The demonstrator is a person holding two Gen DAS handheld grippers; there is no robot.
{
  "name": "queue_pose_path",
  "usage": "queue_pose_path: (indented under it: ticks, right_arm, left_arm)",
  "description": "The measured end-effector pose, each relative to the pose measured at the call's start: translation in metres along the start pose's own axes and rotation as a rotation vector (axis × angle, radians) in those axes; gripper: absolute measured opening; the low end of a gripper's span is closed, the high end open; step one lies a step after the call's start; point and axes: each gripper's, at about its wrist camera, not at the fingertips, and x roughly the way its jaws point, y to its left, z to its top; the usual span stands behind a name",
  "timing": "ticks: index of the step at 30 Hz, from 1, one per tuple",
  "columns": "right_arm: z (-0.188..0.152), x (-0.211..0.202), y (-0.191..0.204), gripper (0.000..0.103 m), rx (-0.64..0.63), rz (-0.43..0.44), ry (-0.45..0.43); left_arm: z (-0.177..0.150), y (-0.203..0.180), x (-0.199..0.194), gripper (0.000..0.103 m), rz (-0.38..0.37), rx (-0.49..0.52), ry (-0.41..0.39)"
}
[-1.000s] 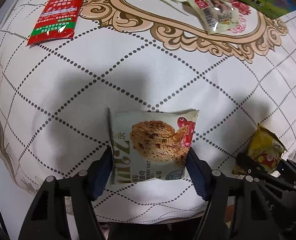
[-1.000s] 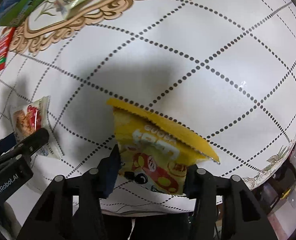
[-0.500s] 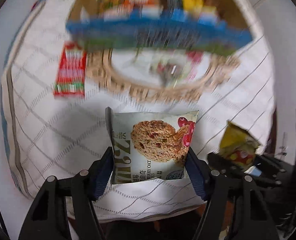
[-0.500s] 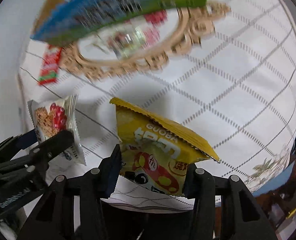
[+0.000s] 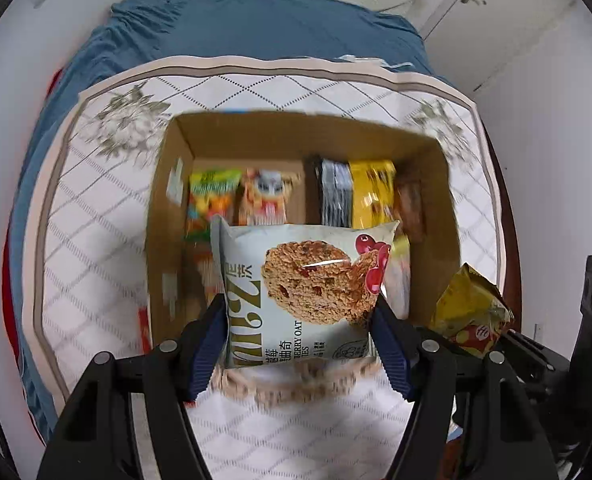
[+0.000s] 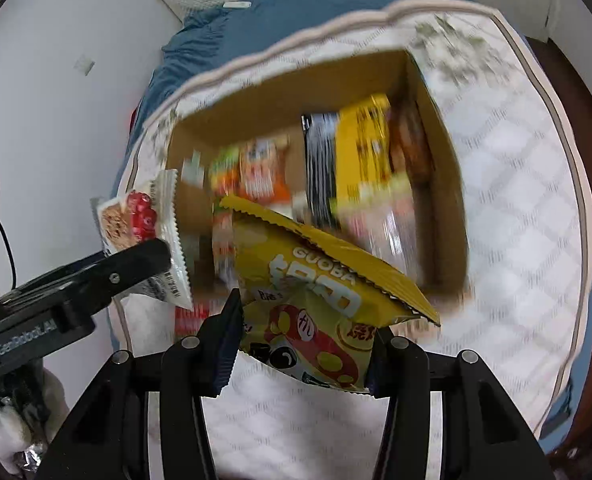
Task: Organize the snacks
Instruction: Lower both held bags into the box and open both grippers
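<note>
Your left gripper is clamped on the oat cookie packet, its blue pads pressing the packet's two side edges, and the packet stands upright in front of the cardboard box. Your right gripper is likewise closed on the yellow Guoba snack bag, holding its lower part while the crimped top edge tilts toward the box. Seen from the left wrist, that yellow bag hangs just off the box's near right corner; seen from the right wrist, the cookie packet sits at the box's near left corner, in the other gripper.

Both packets are held above the near rim of the box, which lies open on the white quilted cover. Inside it, further back, snack packs stand in rows: orange and green ones left of centre, black and yellow ones right of centre. Beyond the box, a blue blanket covers the far end.
</note>
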Motion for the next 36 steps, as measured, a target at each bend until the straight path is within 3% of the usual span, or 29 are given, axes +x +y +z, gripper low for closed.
queue_pose_path:
  ticks: [6, 10, 17, 18, 19, 21, 24, 27, 36]
  right_arm:
    - [0.083, 0.052, 0.002, 0.052, -0.019, -0.076, 0.024]
    - [0.120, 0.089, -0.008, 0.052, -0.006, -0.112, 0.055]
    - [0.153, 0.134, -0.016, 0.054, -0.013, -0.138, 0.131]
    - [0.155, 0.139, -0.017, 0.063, -0.013, -0.143, 0.143]
    - [0.158, 0.143, -0.018, 0.084, -0.017, -0.151, 0.150]
    - [0.160, 0.149, -0.019, 0.096, -0.025, -0.177, 0.152]
    - [0.161, 0.153, -0.022, 0.096, -0.019, -0.187, 0.153]
    - [0.159, 0.153, -0.027, 0.096, -0.011, -0.200, 0.150]
    - [0.142, 0.136, -0.037, 0.097, 0.021, -0.239, 0.113]
  left_arm:
    - [0.074, 0.014, 0.056, 0.067, -0.022, -0.033, 0.099]
    - [0.099, 0.014, 0.083, 0.067, -0.025, -0.033, 0.147]
    - [0.118, 0.012, 0.116, 0.068, 0.008, -0.026, 0.199]
    - [0.119, 0.012, 0.120, 0.068, 0.010, -0.033, 0.202]
    - [0.120, 0.012, 0.122, 0.068, 0.017, -0.033, 0.198]
    - [0.119, 0.011, 0.122, 0.068, 0.024, -0.031, 0.188]
    - [0.117, 0.010, 0.122, 0.076, 0.022, -0.034, 0.171]
    - [0.115, 0.013, 0.119, 0.097, 0.033, -0.043, 0.155]
    - [0.096, 0.012, 0.094, 0.098, 0.074, -0.020, 0.065]
